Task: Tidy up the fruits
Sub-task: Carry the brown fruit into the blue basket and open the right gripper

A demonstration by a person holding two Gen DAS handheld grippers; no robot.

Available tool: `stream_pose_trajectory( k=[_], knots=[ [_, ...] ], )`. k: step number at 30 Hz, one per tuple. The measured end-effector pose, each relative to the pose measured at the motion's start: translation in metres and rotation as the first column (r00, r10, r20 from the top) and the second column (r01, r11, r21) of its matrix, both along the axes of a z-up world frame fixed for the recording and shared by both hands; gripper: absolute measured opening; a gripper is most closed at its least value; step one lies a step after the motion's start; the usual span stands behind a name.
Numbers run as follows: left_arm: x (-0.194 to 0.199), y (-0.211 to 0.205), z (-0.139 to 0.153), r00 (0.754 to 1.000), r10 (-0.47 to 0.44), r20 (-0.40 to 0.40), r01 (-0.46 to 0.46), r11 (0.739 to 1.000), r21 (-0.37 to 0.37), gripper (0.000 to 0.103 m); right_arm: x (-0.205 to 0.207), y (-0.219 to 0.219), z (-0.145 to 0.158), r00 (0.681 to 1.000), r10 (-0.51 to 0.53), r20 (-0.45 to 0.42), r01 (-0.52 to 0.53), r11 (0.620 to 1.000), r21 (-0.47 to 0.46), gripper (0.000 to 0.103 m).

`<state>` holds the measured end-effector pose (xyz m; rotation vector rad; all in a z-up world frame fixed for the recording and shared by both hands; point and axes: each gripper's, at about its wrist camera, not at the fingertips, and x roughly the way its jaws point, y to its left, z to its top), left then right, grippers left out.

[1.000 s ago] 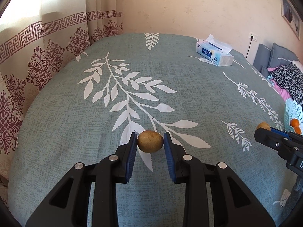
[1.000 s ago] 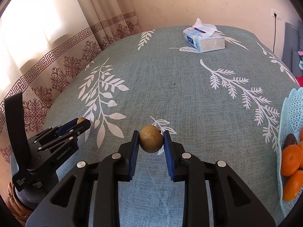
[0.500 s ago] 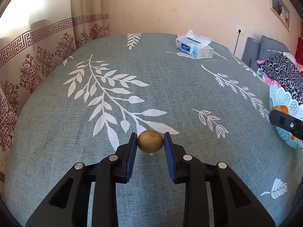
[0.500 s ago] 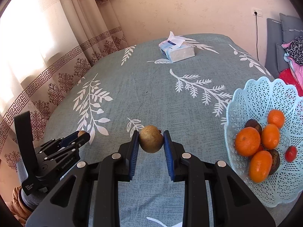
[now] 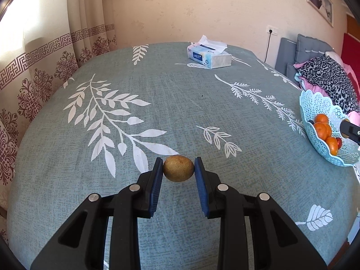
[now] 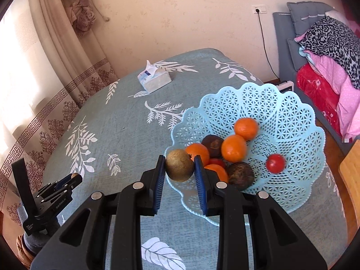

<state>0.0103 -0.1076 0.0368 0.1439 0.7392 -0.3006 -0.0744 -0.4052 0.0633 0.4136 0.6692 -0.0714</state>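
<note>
My left gripper [image 5: 178, 168] is shut on a brown kiwi [image 5: 178, 168] and holds it above the teal leaf-print tablecloth. My right gripper [image 6: 179, 167] is shut on a second brown kiwi [image 6: 179, 168] at the near left rim of the light blue lattice fruit basket [image 6: 292, 121]. The basket holds several oranges [image 6: 233, 147], two dark fruits [image 6: 240, 176] and a red tomato [image 6: 275, 163]. The basket also shows at the right in the left wrist view [image 5: 315, 99]. The left gripper shows at the lower left of the right wrist view [image 6: 74, 177].
A tissue box [image 5: 209, 56] stands at the table's far side, also in the right wrist view [image 6: 155, 81]. Patterned curtains [image 5: 45, 67] hang at the left. A sofa with piled clothes [image 6: 330, 45] stands at the right. A wooden edge [image 6: 351, 175] is beside the basket.
My right gripper has carried its kiwi to the right, up to the basket's rim. My left gripper has also swung right with its kiwi, bringing the basket into its view.
</note>
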Motion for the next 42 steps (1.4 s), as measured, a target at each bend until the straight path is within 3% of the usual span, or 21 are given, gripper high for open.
stream_pose_trajectory(
  k=[6, 14, 16, 18, 19, 24, 27, 34, 42],
  knots=[
    [-0.007, -0.022, 0.006, 0.999, -0.036, 0.008, 0.036, 0.999, 0.01, 0.029, -0.014, -0.032, -0.012, 0.999, -0.034, -0.022, 0.036, 0.994, 0.101, 0.027],
    [-0.017, -0.054, 0.016, 0.995, -0.1, 0.019, 0.1, 0.995, 0.018, 0.029, -0.027, -0.046, -0.019, 0.998, -0.062, -0.022, 0.064, 0.991, 0.119, 0.027],
    [-0.019, -0.062, 0.018, 0.993, -0.119, 0.019, 0.118, 0.993, 0.015, 0.029, -0.03, -0.05, -0.02, 0.998, -0.059, -0.025, 0.062, 0.99, 0.13, 0.029],
    [-0.02, -0.07, 0.02, 0.99, -0.138, 0.013, 0.138, 0.99, 0.011, 0.029, -0.033, -0.052, -0.021, 0.999, -0.048, -0.023, 0.051, 0.986, 0.156, 0.041],
    [-0.022, -0.075, 0.021, 0.989, -0.148, 0.013, 0.148, 0.989, 0.011, 0.029, -0.036, -0.054, -0.021, 0.999, -0.051, -0.016, 0.053, 0.985, 0.162, 0.041],
    [-0.03, -0.097, 0.024, 0.979, -0.202, 0.016, 0.202, 0.979, 0.011, 0.029, -0.046, -0.058, -0.014, 0.995, -0.098, 0.02, 0.095, 0.988, 0.125, 0.043],
    [-0.033, -0.109, 0.027, 0.972, -0.235, 0.016, 0.235, 0.972, 0.008, 0.029, -0.054, -0.061, -0.01, 0.987, -0.152, 0.053, 0.149, 0.986, 0.07, 0.053],
    [-0.041, -0.141, 0.03, 0.946, -0.325, -0.001, 0.325, 0.946, -0.015, 0.029, -0.067, -0.069, -0.005, 0.961, -0.251, 0.112, 0.256, 0.966, -0.03, 0.062],
    [-0.054, -0.183, 0.031, 0.906, -0.422, -0.004, 0.422, 0.906, 0.003, 0.029, -0.077, -0.084, -0.006, 0.94, -0.311, 0.142, 0.318, 0.948, -0.026, 0.068]
  ],
)
